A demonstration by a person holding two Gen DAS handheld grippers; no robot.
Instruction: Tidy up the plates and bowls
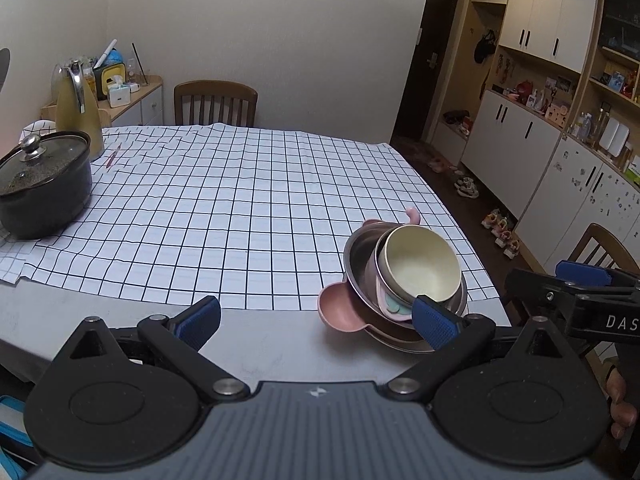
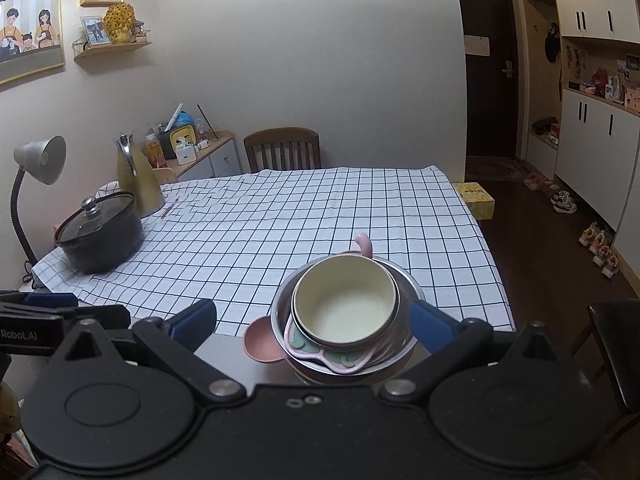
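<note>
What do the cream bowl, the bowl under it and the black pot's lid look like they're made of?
Cream bowl: probably plastic or melamine, matte, with no glints, in a thin metal-looking rim. Larger bowl beneath: likely stainless steel, grey and shiny with reflections. Pot lid: apparently glass, see-through, with a polished metal knob.

"Happy Family" on poster (image 2: 28, 20); "Robot.AI" on left gripper (image 2: 28, 334).

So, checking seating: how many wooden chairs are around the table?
2: one chair at the table's far side, another chair back at its right. More may be hidden.
</note>
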